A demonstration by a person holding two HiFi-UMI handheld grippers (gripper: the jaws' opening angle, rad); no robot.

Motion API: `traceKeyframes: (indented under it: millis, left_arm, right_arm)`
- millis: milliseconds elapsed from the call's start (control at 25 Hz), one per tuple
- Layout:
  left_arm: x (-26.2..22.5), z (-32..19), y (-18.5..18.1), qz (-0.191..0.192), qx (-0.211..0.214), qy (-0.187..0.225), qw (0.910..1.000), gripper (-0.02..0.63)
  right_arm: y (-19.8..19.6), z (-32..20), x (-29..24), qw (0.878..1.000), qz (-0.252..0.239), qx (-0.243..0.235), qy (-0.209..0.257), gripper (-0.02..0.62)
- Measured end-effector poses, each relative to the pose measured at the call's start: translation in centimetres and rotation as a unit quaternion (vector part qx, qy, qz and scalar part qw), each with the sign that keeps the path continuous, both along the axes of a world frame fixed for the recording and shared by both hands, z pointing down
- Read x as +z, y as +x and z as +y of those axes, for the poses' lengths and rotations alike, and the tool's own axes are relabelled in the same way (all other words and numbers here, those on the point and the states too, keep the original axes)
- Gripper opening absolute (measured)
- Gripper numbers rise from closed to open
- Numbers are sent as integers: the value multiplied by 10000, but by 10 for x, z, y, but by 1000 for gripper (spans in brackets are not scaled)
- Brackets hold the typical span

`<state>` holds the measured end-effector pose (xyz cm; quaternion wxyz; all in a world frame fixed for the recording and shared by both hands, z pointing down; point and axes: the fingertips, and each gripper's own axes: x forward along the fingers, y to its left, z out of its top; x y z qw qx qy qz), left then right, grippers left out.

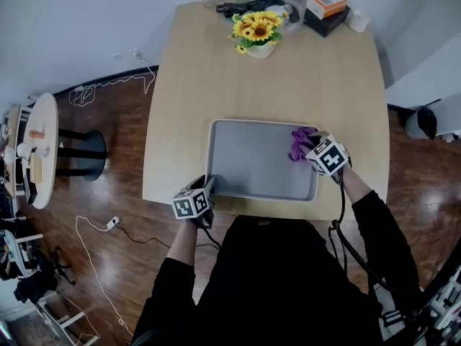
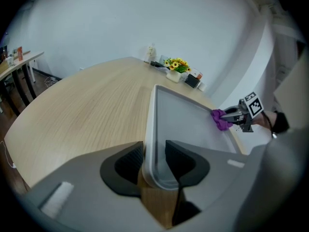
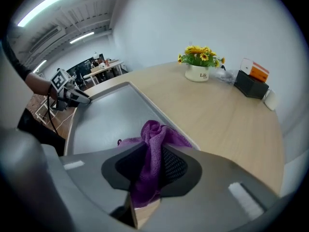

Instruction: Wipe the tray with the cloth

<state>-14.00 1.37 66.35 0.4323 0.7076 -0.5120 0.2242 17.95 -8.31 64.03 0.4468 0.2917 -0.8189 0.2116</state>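
left claw (image 2: 154,161) clamped on near-left corner of tray (image 1: 259,161); right claw (image 3: 153,164) pinching purple cloth (image 3: 155,133) at tray's right edge, atop counter (image 1: 216,78).

White walls (image 1: 72,20), dark wood floor (image 1: 108,186), pale table (image 1: 216,71).

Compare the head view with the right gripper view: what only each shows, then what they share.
Only the head view: a round white side table and a white cable on the floor. Only the right gripper view: the right gripper shut on the purple cloth, plus ceiling strip lights. Both: the grey rectangular tray, sunflowers in a white pot, and the left gripper at the tray's corner.
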Motion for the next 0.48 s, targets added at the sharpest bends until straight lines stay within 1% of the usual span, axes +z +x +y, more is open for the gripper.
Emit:
traceKeyframes:
  millis: [120,280,480]
  left_arm:
    - [0,1,0,11,180,-51,9998,129]
    - [2,0,1,93,373,-104,9992,129]
    - [2,0,4,151,530,-121,9984,129]
  right_arm:
    - [-15,37,-1,9999,25,-157,-34,83]
    - [-35,87,0,9982,119,-591,37,83]
    - [-55,143,2,9935,144,-1127,-98,83]
